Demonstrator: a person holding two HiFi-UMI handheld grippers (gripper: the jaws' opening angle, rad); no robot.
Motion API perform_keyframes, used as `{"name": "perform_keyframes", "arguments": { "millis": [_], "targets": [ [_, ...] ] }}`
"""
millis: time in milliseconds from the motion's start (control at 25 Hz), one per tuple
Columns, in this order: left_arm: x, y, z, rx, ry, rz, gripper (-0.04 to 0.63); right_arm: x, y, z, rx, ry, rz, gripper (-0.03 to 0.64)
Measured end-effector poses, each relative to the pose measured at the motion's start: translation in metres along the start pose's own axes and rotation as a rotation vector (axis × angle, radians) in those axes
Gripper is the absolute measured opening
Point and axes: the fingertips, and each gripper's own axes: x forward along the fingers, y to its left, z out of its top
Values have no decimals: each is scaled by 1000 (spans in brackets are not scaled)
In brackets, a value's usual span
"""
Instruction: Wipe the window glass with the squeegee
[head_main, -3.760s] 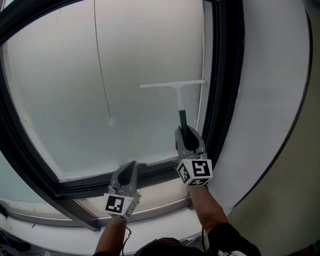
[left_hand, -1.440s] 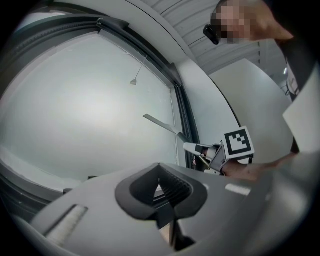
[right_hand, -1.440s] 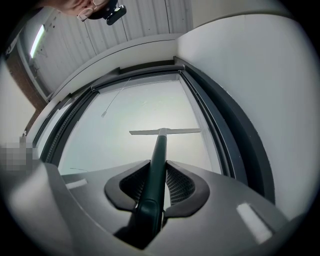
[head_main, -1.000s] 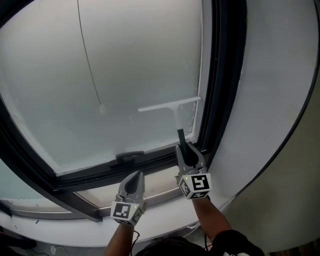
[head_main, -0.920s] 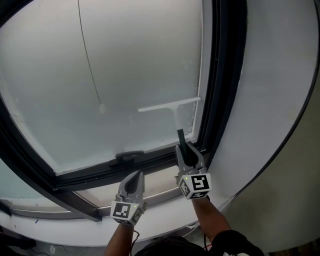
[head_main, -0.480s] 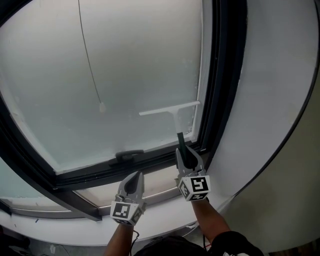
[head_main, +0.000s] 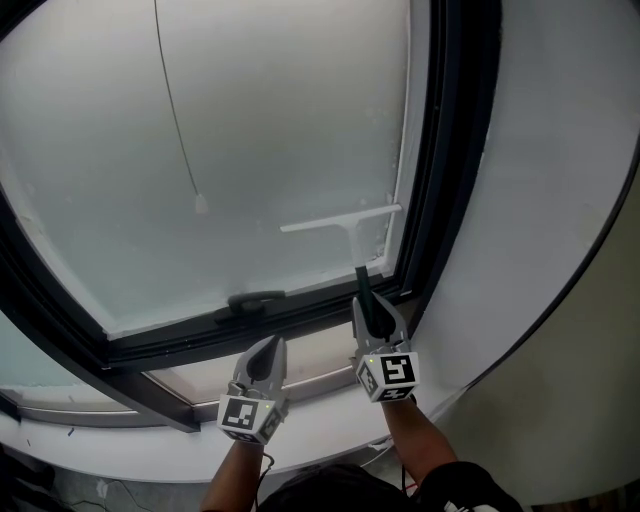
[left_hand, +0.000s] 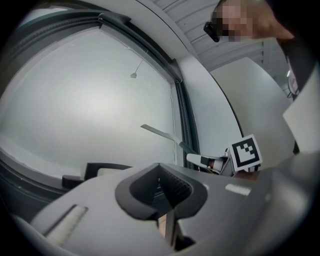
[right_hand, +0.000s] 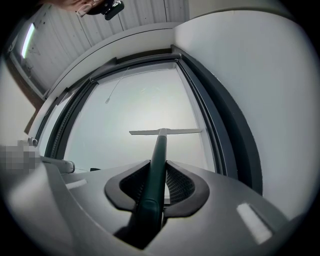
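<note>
At the lower centre of the head view, the right gripper (head_main: 377, 305) is clamped on the dark green handle of the squeegee (head_main: 352, 238). Its own view shows the handle (right_hand: 158, 155) pinched between both ribbed pads and running straight up to the pale blade. Just left of it, the left gripper (head_main: 267, 348) hangs below the sash with its jaws pressed together on nothing (left_hand: 163, 189). A few seconds ago it sat up against the lower sash; it has since drawn back toward the sill.

The main change is the blade. It stood noticeably higher on the window glass (head_main: 250, 140) a few seconds back and has slid down the right-hand strip in small steps over the last second. It now lies a little tilted, low and right of centre in the frame, with its right tip by the dark window frame (head_main: 440, 190). By my reading, this downward stroke is nearly spent, since only a short band of pane remains above the bottom rail and its black window handle (head_main: 254, 299).

Farther up, a thin blind cord (head_main: 178, 120) hangs across the frosted pane in the upper left, apart from the blade.

No container of any kind shows in these views.
</note>
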Motion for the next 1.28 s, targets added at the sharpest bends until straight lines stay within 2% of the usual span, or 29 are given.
{"name": "perform_keyframes", "arguments": {
  "millis": [1280],
  "targets": [
    [-4,-5,-26,-57,37,14,0,-28,-2,-64,-1,130,8,94]
  ]
}}
